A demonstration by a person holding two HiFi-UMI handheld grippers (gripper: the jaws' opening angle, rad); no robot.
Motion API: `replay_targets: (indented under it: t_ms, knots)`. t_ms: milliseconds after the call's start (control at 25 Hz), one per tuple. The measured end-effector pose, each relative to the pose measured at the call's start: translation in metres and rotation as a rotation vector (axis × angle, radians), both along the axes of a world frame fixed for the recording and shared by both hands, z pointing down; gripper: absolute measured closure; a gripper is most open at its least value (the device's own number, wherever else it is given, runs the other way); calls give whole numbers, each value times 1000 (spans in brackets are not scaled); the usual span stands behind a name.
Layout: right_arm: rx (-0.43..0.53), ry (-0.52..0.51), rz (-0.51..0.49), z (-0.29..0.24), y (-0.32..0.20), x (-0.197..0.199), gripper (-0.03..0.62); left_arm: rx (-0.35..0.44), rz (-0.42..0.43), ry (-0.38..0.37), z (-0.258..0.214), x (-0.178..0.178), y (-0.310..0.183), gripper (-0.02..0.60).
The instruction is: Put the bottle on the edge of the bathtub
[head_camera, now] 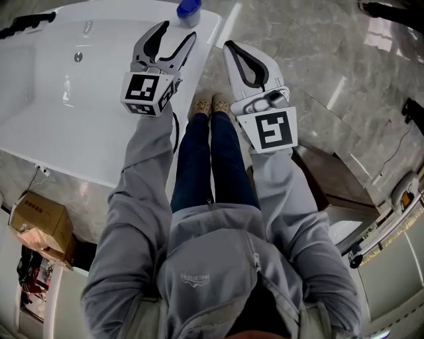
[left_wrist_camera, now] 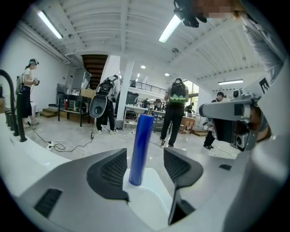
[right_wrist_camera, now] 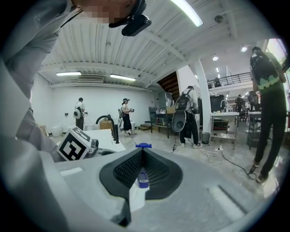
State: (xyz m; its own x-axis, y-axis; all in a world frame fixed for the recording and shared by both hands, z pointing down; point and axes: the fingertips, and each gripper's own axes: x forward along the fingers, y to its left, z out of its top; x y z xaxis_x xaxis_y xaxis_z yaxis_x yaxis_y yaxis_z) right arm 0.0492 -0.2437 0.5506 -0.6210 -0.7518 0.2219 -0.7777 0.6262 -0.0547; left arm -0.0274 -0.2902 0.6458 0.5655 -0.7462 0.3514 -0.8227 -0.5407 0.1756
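A tall blue bottle [head_camera: 189,10] stands upright on the corner of the white bathtub's rim [head_camera: 209,26]. In the left gripper view the bottle [left_wrist_camera: 140,145] rises between the jaws from the white rim [left_wrist_camera: 149,181], and neither pad touches it. My left gripper [head_camera: 177,32] is open just short of the bottle. My right gripper [head_camera: 229,46] hangs over the floor beside the tub, its jaws together and empty. In the right gripper view the bottle [right_wrist_camera: 143,177] shows far off through the slit under the gripper's [right_wrist_camera: 142,152] meeting tips.
The tub basin [head_camera: 59,86] fills the upper left, with a black faucet [left_wrist_camera: 11,108] at its far end. A cardboard box [head_camera: 40,222] sits at the lower left and a brown box [head_camera: 331,182] at the right. Several people stand on the floor beyond, with cables [left_wrist_camera: 68,146].
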Motion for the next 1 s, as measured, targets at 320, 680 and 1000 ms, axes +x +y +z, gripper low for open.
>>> replay_targets:
  t_ms: [320, 680, 1000]
  knots:
    - [37, -5, 17, -60, 19, 8, 592, 43, -18, -13, -86, 5, 38, 568]
    - [6, 22, 115, -121, 37, 37, 592, 107, 10, 36, -199, 26, 64, 575]
    - [56, 3, 144, -203, 60, 49, 592, 162, 15, 88, -293, 42, 97, 575]
